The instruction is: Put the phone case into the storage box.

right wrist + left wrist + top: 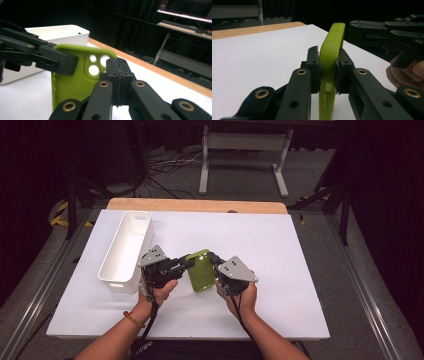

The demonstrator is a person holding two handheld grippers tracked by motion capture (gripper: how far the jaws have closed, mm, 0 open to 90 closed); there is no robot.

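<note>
- Holding the lime-green soft plastic phone case [201, 270] edge-on, my left gripper [328, 70] clamps its rim.
- Beside that case, my right gripper [117, 82] sits fully closed; I cannot tell if it pinches anything.
- Keeping the clamp firm matters, I judge, for carrying it to the white plastic bin [125, 251].

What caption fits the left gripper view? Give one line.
Left gripper clamps the green phone case on edge above the white table.

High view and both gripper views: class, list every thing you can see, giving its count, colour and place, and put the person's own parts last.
Phone case: one, green, held up over the middle of the table between both grippers.
Bin: one, white, long, on the table's left part.
Table: one, white top with a wooden far edge.
Left gripper: one, black, shut on the phone case's edge.
Right gripper: one, black, jaws shut, beside the phone case.
Hands: two, each holding a gripper.
</note>
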